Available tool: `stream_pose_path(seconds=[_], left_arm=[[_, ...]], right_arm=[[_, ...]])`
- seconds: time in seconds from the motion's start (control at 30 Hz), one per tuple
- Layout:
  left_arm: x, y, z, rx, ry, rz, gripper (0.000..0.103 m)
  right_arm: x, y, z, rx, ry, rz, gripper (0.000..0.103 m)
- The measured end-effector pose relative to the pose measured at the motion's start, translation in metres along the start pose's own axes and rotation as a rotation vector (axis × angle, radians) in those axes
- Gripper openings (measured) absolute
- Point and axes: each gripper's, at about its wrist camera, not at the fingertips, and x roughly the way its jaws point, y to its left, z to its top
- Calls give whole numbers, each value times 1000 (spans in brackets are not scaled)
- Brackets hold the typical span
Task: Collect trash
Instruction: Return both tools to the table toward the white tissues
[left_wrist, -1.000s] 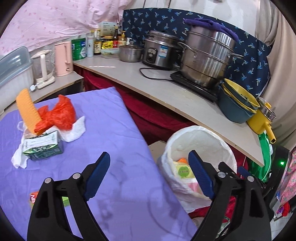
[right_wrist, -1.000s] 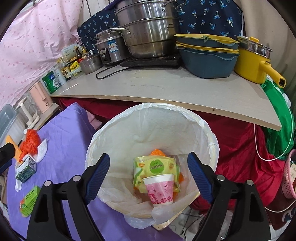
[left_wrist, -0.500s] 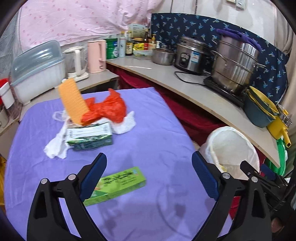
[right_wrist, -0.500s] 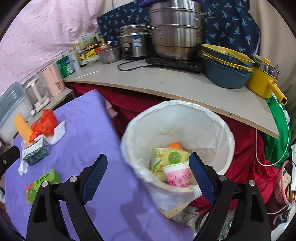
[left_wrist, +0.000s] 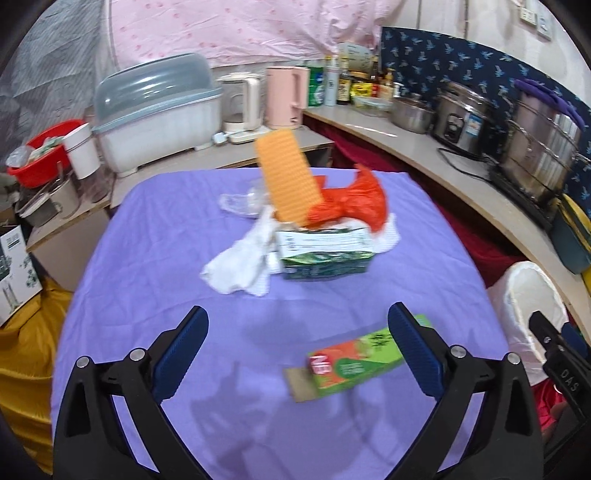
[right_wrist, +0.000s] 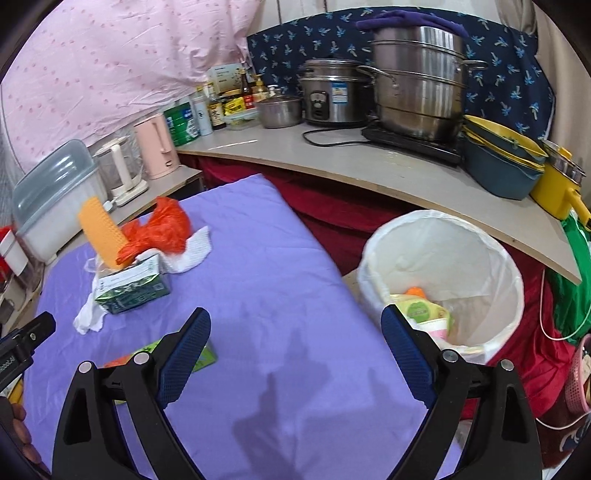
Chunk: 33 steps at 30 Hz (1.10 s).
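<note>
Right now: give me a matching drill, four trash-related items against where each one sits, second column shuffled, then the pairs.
Items
1. pink paper cup
2. flat green carton
3. orange plastic bag
4. white cloth

Places
A. heaped on top of the green box, far side of the purple table
B. inside the white-lined bin
C. lying flat alone on the near part of the table
D. spread on the table left of the green box, touching it

Pairs: 1-B, 2-C, 3-A, 4-D
</note>
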Motion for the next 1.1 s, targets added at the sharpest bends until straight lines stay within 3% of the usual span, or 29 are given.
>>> stream_pose_path(seconds=[0.3,0.57,1.1], left_arm=[[36,57,6,-8,61,121,94],[76,68,14,35,104,175,94],[152,61,32,65,173,110,94]], right_arm=[[21,56,1,-73,49,103,89],[55,96,12,-108,86,147,89],[151,166,48,-111,163,231,84]])
